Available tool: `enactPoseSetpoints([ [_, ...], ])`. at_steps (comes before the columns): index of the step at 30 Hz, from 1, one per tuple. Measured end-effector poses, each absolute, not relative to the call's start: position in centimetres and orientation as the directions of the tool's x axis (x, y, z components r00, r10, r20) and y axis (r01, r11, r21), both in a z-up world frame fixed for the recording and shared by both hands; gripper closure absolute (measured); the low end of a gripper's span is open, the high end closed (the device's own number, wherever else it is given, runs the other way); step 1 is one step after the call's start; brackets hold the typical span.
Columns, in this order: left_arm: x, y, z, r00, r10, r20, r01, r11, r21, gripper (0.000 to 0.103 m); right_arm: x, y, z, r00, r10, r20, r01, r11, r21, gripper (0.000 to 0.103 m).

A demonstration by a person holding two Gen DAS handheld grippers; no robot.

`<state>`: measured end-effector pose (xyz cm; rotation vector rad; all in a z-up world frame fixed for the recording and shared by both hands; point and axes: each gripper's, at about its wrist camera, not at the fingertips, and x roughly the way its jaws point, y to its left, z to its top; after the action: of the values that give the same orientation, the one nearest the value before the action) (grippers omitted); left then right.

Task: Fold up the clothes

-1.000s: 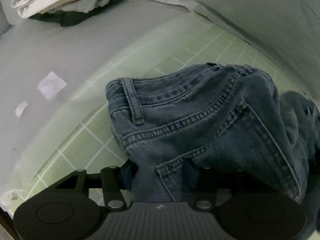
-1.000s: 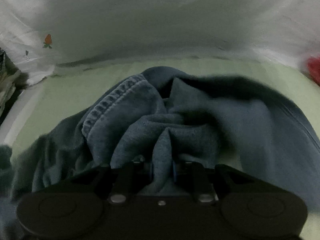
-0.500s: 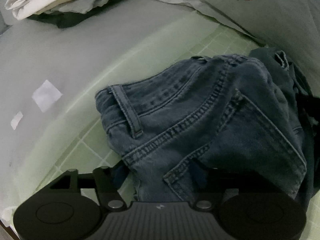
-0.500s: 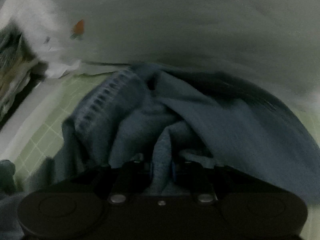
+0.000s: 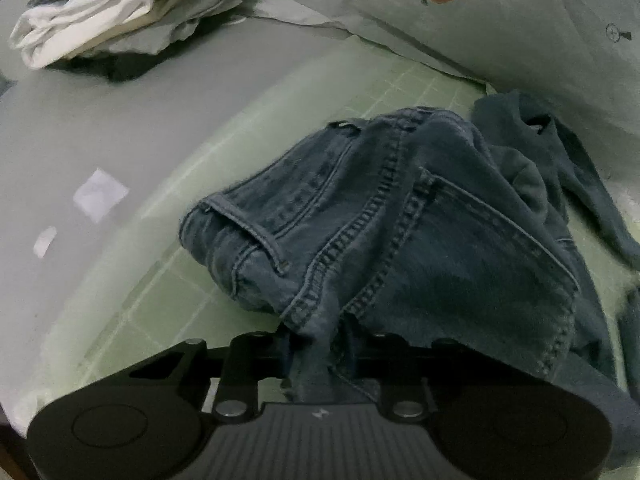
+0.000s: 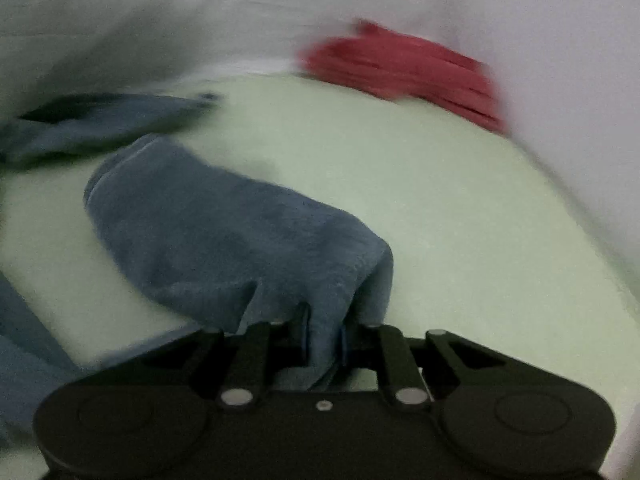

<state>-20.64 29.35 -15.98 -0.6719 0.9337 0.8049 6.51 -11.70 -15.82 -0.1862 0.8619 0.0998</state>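
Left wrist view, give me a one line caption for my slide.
Left claw shut on the blue jeans near the back pocket, bunched on a green checked sheet, with folded clothes stacked beyond.

Right view motion-blurred; red cloth (image 6: 404,72) smeared, unidentifiable. Jeans (image 5: 400,240) hide left hand-held gripper (image 5: 320,344) fingertips.

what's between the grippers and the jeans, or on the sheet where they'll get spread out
Nothing separates them: the left gripper and right gripper are both clamped on the jeans. The green sheet ahead looks open; a red garment lies at its far edge.
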Motion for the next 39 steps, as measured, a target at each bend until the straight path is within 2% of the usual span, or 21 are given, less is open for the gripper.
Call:
enactPoseSetpoints([
  [3,-22.0,28.8,-15.1,0.363,0.325,-0.873,-0.843,0.513,-0.160,0.085,3.9,-15.1,-15.6,0.637,-0.073,-0.767,-0.074,0.985,-0.155,0.087],
  [9,-24.8,27.9,-13.4,0.368,0.382,-0.847,-0.867,0.469,-0.165,0.086,2.3,-15.7,-15.6,0.631,-0.027,-0.776,-0.047,0.996,-0.073,0.083],
  [14,-26.3,27.6,-12.8,0.344,0.431,-0.834,-0.885,0.445,-0.135,0.087,2.9,-15.3,-15.6,0.615,-0.030,-0.788,-0.046,0.996,-0.073,0.069],
  [16,-27.4,27.7,-11.9,0.340,0.460,-0.820,-0.899,0.415,-0.140,0.087,2.3,-15.3,-15.6,0.609,-0.029,-0.793,-0.050,0.996,-0.075,0.053],
  [19,-29.2,27.9,-9.8,0.337,0.518,-0.786,-0.912,0.386,-0.137,0.087,1.1,-15.6,-15.6,0.601,-0.008,-0.799,-0.072,0.995,-0.064,0.043],
  [23,-30.9,28.1,-7.2,0.356,0.574,-0.737,-0.912,0.384,-0.142,0.087,-0.9,-14.2,-15.8,0.618,-0.013,-0.786,-0.128,0.985,-0.117,0.038],
  [27,-30.5,27.8,-7.7,0.323,0.614,-0.720,-0.889,0.458,-0.008,0.086,-2.1,-13.1,-16.0,0.630,-0.024,-0.776,-0.141,0.979,-0.145,0.036],
  [30,-30.8,29.3,-10.6,0.257,0.521,-0.814,-0.906,0.424,-0.015,0.079,-2.8,-12.8,-16.1,0.636,-0.048,-0.770,-0.125,0.978,-0.165,0.034],
  [33,-30.6,29.5,-12.5,0.205,0.463,-0.862,-0.896,0.444,0.025,0.071,-3.1,-13.0,-15.9,0.633,-0.065,-0.771,-0.117,0.977,-0.178,0.029],
  [39,-30.1,28.4,-14.6,0.161,0.384,-0.909,-0.864,0.501,0.058,0.044,-3.4,-13.1,-15.7,0.622,-0.083,-0.778,-0.120,0.973,-0.200,0.023],
])
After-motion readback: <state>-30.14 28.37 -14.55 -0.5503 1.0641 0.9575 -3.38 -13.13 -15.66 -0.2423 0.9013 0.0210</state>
